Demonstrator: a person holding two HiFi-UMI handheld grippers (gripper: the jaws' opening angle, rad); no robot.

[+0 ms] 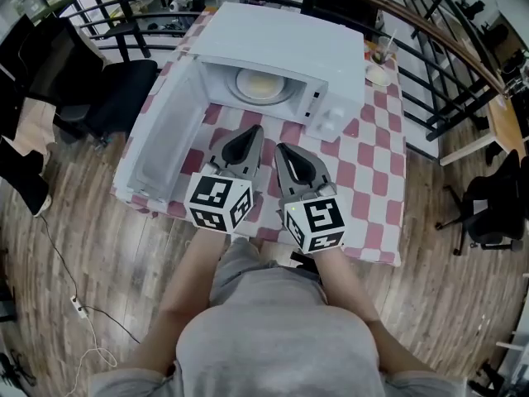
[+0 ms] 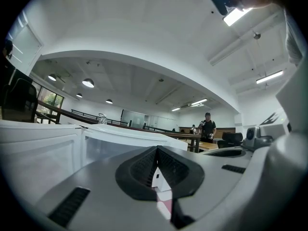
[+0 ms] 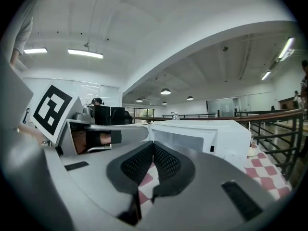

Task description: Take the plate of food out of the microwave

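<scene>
The white microwave point(image 1: 281, 52) stands on the red-checked table point(image 1: 372, 164), its door point(image 1: 161, 135) swung wide open to the left. Inside, a pale plate of food point(image 1: 260, 85) rests on the turntable. My left gripper point(image 1: 251, 131) and right gripper point(image 1: 281, 149) hover side by side above the table in front of the oven mouth, both shut and holding nothing. In the left gripper view the shut gripper point(image 2: 156, 152) faces the door point(image 2: 38, 150) and the microwave point(image 2: 130, 137). In the right gripper view the shut gripper point(image 3: 153, 147) points at the microwave point(image 3: 202, 137); the plate is hidden there.
A cup on a saucer point(image 1: 380, 64) sits at the table's back right corner. A black chair point(image 1: 116, 98) stands left of the table and a dark railing point(image 1: 446, 48) curves behind it. A person point(image 2: 208, 125) stands far off.
</scene>
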